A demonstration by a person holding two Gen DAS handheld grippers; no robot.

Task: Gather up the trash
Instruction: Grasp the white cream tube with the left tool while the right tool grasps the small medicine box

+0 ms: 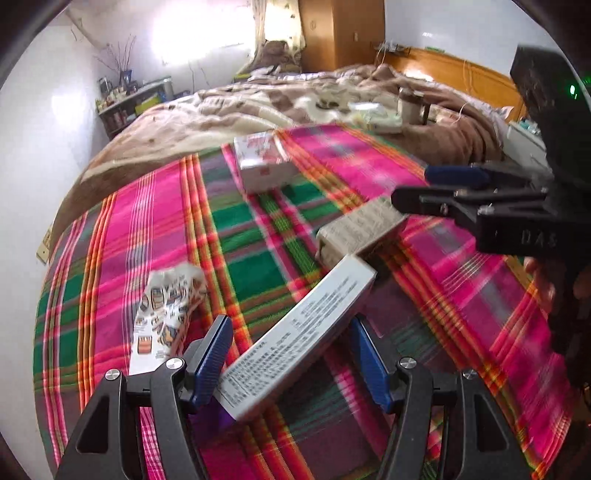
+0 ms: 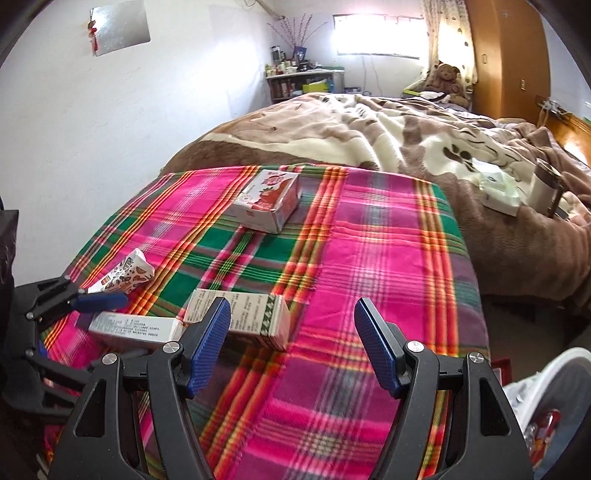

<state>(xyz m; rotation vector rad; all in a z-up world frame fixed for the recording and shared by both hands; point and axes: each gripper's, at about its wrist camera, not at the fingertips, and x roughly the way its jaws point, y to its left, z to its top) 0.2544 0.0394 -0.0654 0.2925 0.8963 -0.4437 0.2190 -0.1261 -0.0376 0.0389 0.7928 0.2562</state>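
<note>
I see my left gripper [image 1: 290,354] open around the near end of a long white box [image 1: 295,339] on the plaid blanket [image 1: 110,240], pads not touching it. My right gripper [image 2: 291,343] is open, with nothing between its fingers, near the beige box [image 2: 255,317].

A bedroom with white walls [image 2: 110,122]; ahead, a bright window [image 2: 376,35], wooden wardrobe [image 2: 506,55] and cluttered shelf [image 2: 303,81].

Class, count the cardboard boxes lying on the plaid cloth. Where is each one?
3: the red-and-white box at the far end, the beige printed box mid-cloth, and the long white box touching its left end. The crumpled wrapper isn't counted; none seems hidden.
</note>
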